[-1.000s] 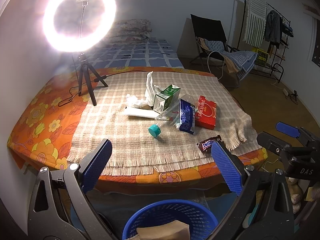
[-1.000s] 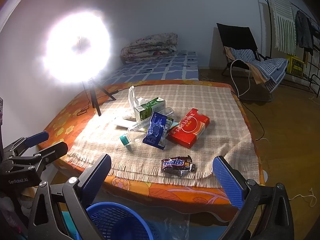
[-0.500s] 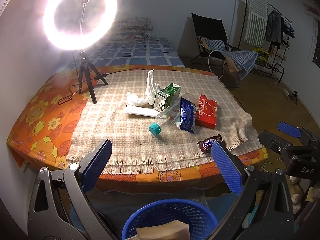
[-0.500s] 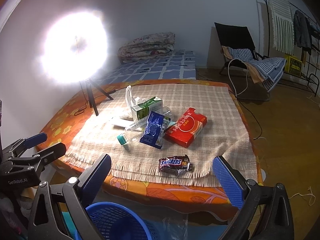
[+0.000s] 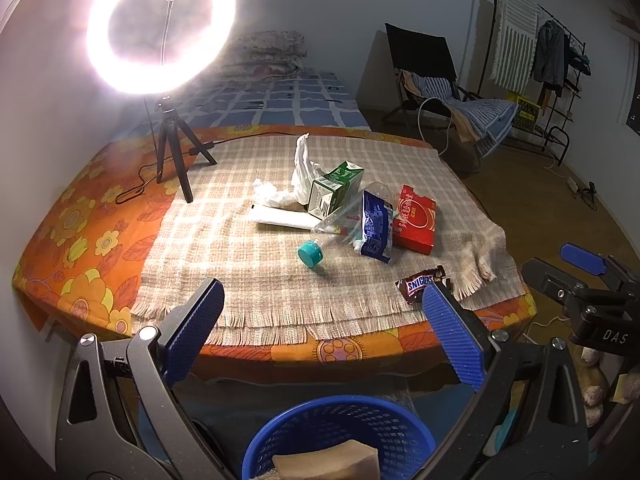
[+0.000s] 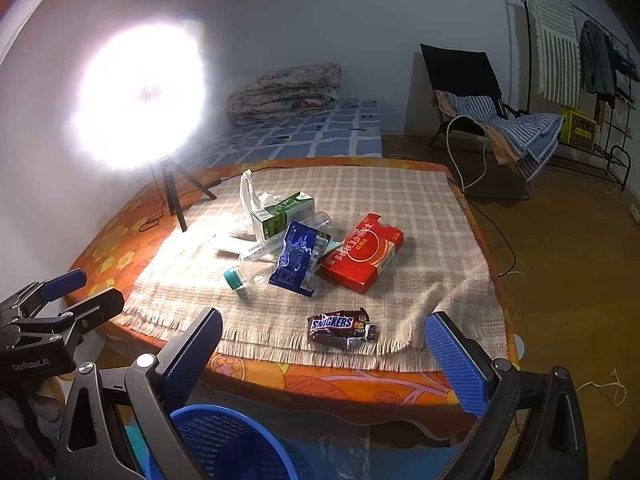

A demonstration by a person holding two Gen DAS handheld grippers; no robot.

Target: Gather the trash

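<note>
- Snickers wrapper (image 6: 341, 328) lay flat at the near fringe of the checked cloth (image 6: 400, 196), long axis running left to right across the right tool's view.
- Sat straight ahead of the right tool (image 6: 324, 350), framed between its two blue pads; by contrast, off toward the right pad of the left tool (image 5: 322, 332), so judged the right hand's pick.
- Both tools spread wide, gripping nothing.
- Farther back on the surface (image 5: 80, 240), well apart from the wrapper: red box (image 6: 362, 254), blue packet (image 6: 298, 258) leaning on a clear bottle with a teal cap (image 6: 235, 279), green carton (image 6: 282, 214), white tissue and plastic behind.
- Nothing between the wrapper and the right tool but the cloth's fringe; likely snag only if the pads dug into the weave.
- Blue basket (image 5: 340, 436) below the surface's near edge, under both tools, a tan sponge-like piece already inside.
- Ring light (image 5: 160, 26) on its tripod at far left, out of the path.
</note>
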